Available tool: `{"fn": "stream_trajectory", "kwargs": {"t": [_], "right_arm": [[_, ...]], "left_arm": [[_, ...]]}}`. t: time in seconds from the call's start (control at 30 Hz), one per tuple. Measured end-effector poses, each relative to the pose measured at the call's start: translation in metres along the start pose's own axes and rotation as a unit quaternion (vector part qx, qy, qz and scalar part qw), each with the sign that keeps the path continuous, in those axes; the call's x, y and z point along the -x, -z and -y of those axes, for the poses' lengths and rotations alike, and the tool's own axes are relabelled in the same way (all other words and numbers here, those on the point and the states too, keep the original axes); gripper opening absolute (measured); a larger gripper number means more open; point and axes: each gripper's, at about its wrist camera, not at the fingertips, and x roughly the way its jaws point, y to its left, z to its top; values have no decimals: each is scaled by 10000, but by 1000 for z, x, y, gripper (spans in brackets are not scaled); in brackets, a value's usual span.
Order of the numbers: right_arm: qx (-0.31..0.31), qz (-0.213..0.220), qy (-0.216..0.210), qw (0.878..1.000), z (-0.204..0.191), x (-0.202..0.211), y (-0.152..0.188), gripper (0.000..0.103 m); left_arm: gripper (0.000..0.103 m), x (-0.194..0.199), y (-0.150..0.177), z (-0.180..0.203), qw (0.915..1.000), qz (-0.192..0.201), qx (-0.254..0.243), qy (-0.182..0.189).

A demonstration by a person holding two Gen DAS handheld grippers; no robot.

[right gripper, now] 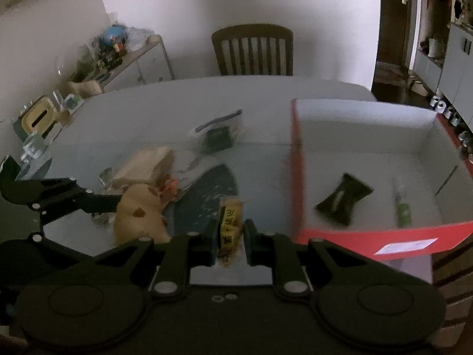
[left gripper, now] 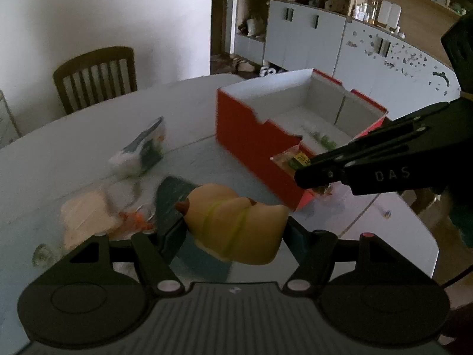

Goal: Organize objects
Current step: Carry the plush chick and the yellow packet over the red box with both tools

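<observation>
A beige croissant-shaped soft toy (left gripper: pixel 236 224) with thin green bands sits between the fingers of my left gripper (left gripper: pixel 235 232), which is shut on it above the table. My right gripper (right gripper: pixel 231 238) is shut on a slim clear snack packet (right gripper: pixel 229 222) with a yellow label. It hovers beside the near left corner of the red box (right gripper: pixel 297 162). The left wrist view shows the right gripper (left gripper: pixel 304 174) with its packet (left gripper: pixel 292 159) at the box's (left gripper: pixel 245 136) near corner. The right wrist view shows the left gripper (right gripper: pixel 118 204) and toy (right gripper: pixel 139 216) at left.
The box's white inside holds a dark pouch (right gripper: pixel 343 198) and a green tube (right gripper: pixel 403 210). On the table (right gripper: pixel 133 118) lie a beige packet (right gripper: pixel 147 165), a dark teal bag (right gripper: pixel 212 186) and a green-and-white packet (right gripper: pixel 221 136). A wooden chair (right gripper: pixel 252 50) stands at the far side.
</observation>
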Motion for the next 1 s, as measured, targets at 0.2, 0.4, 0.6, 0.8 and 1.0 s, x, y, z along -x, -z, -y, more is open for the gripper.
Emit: {"fn": "stream_trajectory", "kwargs": {"t": [0.2,0.4,0.6,0.8,1.0], "right_arm": [[-48,228,9,9997,42,20,-10,17],[-131,374,151,9991,80,29,-18,17],[-288,418,343,9981,117,29,-22,17],[-382,322,583,9970,145,16,-22,17],[-337,151,753,9965,159,-2,-19,17]], "left_arm": [[71,-13,-32,32,9997,139,-187,39],[71,-33,-59,60,9989,149,-438,8],[71,-58,-84,78,9983,70,-578,24],[71,-91,-113,86,9981,-69,-608,9],[71,-126,-142,90,9977,-168,-655,-58]]}}
